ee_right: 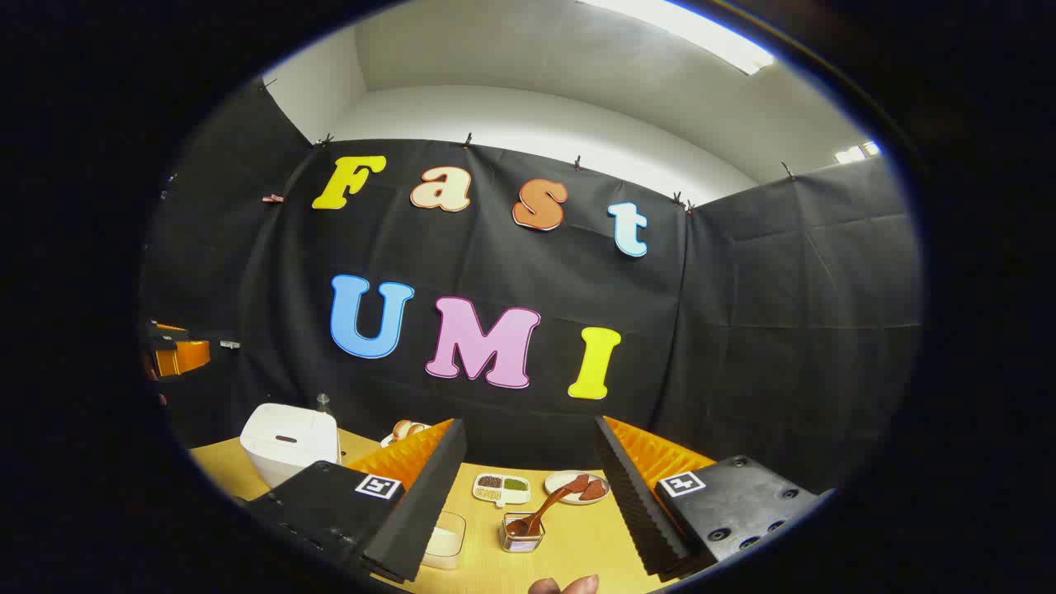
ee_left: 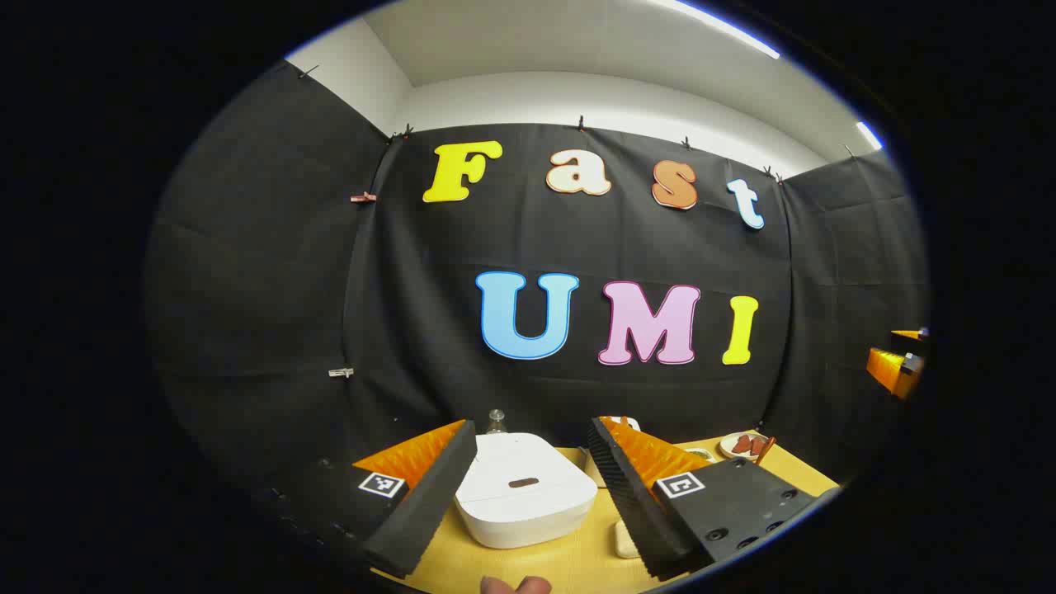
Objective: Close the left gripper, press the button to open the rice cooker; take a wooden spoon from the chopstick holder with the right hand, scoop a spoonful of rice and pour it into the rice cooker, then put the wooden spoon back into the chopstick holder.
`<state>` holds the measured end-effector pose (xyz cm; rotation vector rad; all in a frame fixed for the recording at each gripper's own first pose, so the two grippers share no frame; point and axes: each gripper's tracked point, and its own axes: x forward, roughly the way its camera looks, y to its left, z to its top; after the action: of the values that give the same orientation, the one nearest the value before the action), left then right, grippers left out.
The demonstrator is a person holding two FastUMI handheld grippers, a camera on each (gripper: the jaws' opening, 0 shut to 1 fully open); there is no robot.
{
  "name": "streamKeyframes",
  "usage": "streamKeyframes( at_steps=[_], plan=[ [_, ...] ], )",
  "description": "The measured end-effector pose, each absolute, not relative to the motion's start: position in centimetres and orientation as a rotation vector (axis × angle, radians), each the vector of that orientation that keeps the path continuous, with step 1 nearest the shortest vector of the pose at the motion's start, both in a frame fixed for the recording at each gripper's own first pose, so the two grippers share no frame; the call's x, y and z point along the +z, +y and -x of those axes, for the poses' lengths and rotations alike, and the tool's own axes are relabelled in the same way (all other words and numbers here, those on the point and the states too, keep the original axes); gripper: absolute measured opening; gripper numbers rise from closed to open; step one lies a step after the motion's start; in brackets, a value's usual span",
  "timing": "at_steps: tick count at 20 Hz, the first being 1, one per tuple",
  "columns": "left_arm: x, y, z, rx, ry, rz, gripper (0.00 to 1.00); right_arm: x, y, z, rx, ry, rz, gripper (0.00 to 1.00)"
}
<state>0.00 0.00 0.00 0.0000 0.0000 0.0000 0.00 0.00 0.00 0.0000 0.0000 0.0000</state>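
Note:
The white rice cooker (ee_left: 524,495) sits on the table with its lid down, straight ahead of my left gripper (ee_left: 532,429), which is open with nothing between its fingers. A dark oval button (ee_left: 523,483) shows on the lid. In the right gripper view the cooker (ee_right: 289,441) stands far left. A wooden spoon (ee_right: 546,503) leans in a small clear holder (ee_right: 521,536), just ahead of my open right gripper (ee_right: 528,425). A clear box of white rice (ee_right: 447,540) is half hidden behind one finger.
A divided dish of grains (ee_right: 501,488) and a plate of brown pieces (ee_right: 577,487) lie beyond the holder. A plate of bread (ee_right: 404,429) and a small bottle (ee_left: 495,421) stand near the cooker. The yellow table (ee_right: 577,544) ends at the black wall.

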Motion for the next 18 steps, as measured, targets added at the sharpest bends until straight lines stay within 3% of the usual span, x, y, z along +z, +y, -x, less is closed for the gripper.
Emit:
streamKeyframes(
  at_steps=[18],
  plan=[
    [-0.7, -1.5, 1.6, -0.008, 0.017, -0.035, 0.95, -0.8, -0.1, 1.8, 0.031, -0.002, 0.063, 0.97]
  ],
)
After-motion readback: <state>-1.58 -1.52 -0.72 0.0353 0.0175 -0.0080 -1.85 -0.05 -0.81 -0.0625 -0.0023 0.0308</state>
